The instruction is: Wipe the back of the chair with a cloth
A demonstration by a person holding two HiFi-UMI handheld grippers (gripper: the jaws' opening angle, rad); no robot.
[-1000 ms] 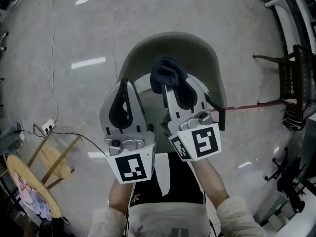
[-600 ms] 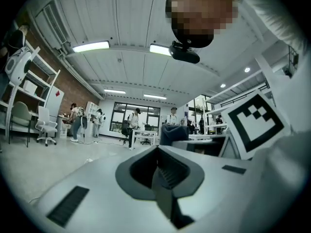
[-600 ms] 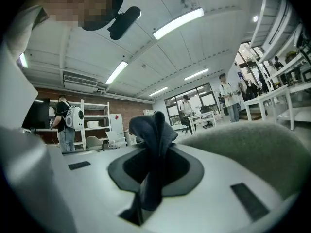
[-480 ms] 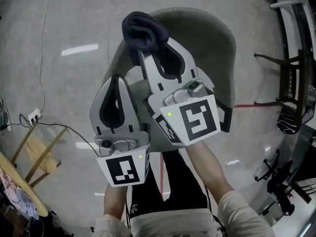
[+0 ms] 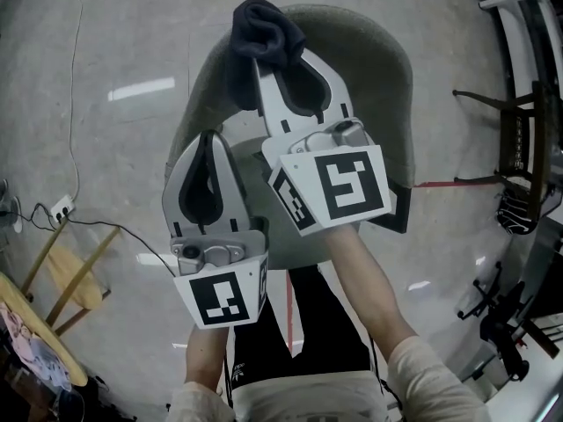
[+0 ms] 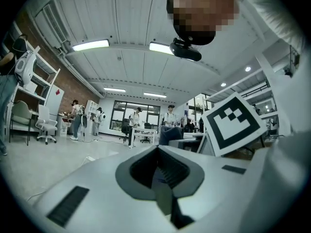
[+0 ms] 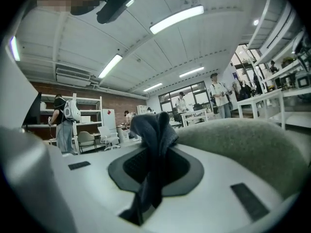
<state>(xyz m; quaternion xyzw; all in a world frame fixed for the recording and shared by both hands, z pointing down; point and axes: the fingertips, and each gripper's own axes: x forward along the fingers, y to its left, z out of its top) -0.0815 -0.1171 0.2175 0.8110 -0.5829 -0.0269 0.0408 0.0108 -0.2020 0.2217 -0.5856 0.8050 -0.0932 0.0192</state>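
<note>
We hold the right gripper (image 5: 269,63) clamped on the cloth (image 5: 264,25) at the left end of the chair back (image 5: 387,69), whose rim curves rightward, while the left gripper (image 5: 206,144) is closed and empty.

To your left a white cable (image 5: 72,112) ran down the pale floor (image 5: 132,33) to a power strip (image 5: 60,207), near a wooden stool (image 5: 69,275). At your right stood a dark slatted frame (image 5: 519,148), perhaps a rack, with a red line (image 5: 444,184) on the floor beside it.
</note>
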